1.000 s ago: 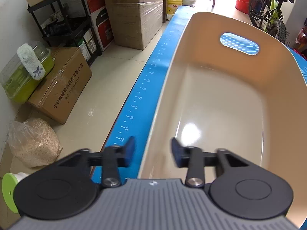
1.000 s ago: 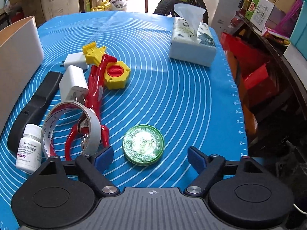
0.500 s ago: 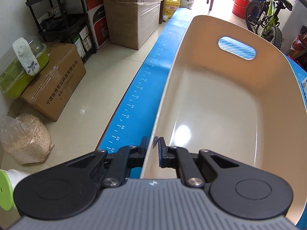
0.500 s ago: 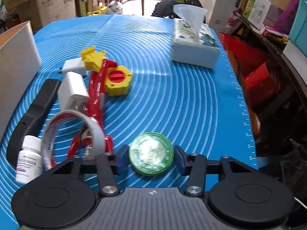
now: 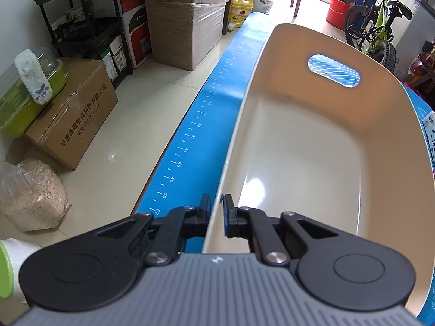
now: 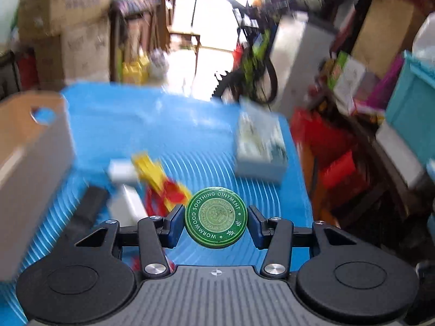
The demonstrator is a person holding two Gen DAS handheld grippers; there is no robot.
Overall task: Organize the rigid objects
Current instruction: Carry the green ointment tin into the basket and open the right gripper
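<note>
In the left wrist view a cream bin (image 5: 299,149) with an oval handle hole lies empty on the blue mat (image 5: 201,125). My left gripper (image 5: 216,212) is shut on the bin's near rim, one finger outside and one inside. In the right wrist view my right gripper (image 6: 215,220) is shut on a round green ointment tin (image 6: 216,218), held above the blue mat (image 6: 174,125). The picture is blurred. Below lie yellow and red plastic toys (image 6: 160,179), white chargers (image 6: 122,171), a black handle (image 6: 87,209) and the bin (image 6: 30,157) at left.
A tissue box (image 6: 259,149) stands on the mat's right side. Beside the table's left edge are cardboard boxes (image 5: 73,114), a black shelf (image 5: 89,32) and a bag of grain (image 5: 30,198) on the floor. A bicycle (image 5: 380,27) and red shelving (image 6: 326,146) stand beyond the table.
My left gripper closed onto the bin's rim. My right gripper closed on the green tin and lifted it off the mat, tilting upward so the room beyond shows.
</note>
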